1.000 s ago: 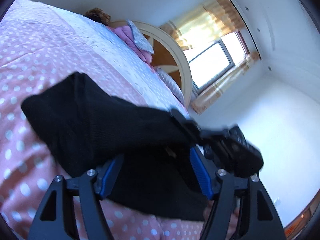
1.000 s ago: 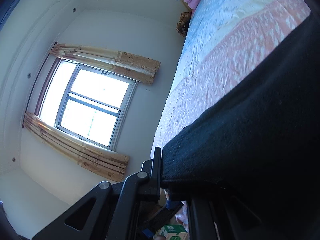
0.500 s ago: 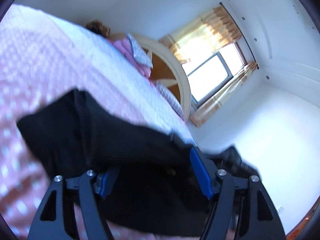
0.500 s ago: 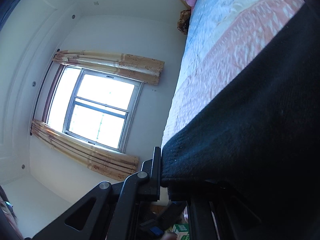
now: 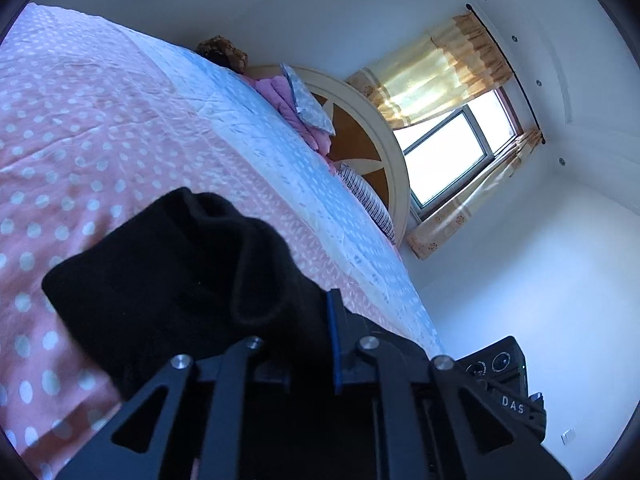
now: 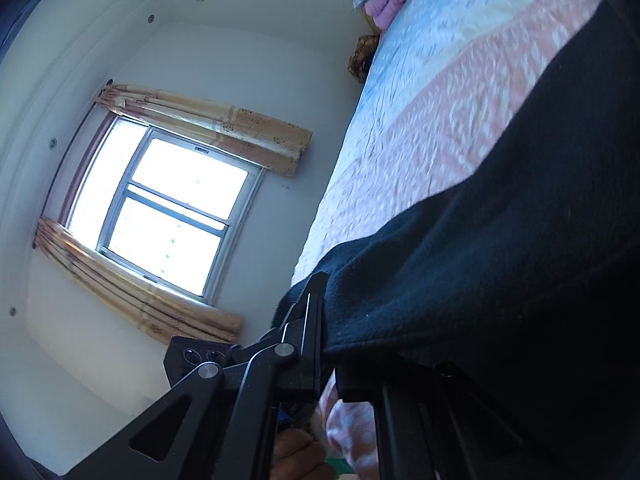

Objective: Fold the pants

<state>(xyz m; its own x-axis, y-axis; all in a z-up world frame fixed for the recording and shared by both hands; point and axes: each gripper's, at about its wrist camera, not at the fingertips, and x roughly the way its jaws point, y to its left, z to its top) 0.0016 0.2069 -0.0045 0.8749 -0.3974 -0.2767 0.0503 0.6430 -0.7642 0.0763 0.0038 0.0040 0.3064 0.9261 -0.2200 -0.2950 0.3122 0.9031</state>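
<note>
- The left gripper (image 5: 320, 320) points slightly downward across the bed (image 5: 100, 120), its fingers pressed together on a bunched edge of the black pants (image 5: 180, 280).
- The right gripper (image 6: 326, 312) also tilts a little below level, and its fingers pinch another edge of the same cloth (image 6: 500, 240) tightly.
- The pants are thick, dark and fuzzy. In the left wrist view they rise in a rumpled hump with a rolled fold just ahead of the fingers, lying on the pink dotted bedspread.
- In the right wrist view the cloth stretches as a broad, smooth sheet from the fingers toward the right edge, covering part of the bedspread.
- Only the left view shows the round headboard (image 5: 384, 148) and the far end of the pants.
- Only the right view shows a person's hand (image 6: 300, 456) below the gripper, and the whole window (image 6: 172, 208) with both curtains.
</note>
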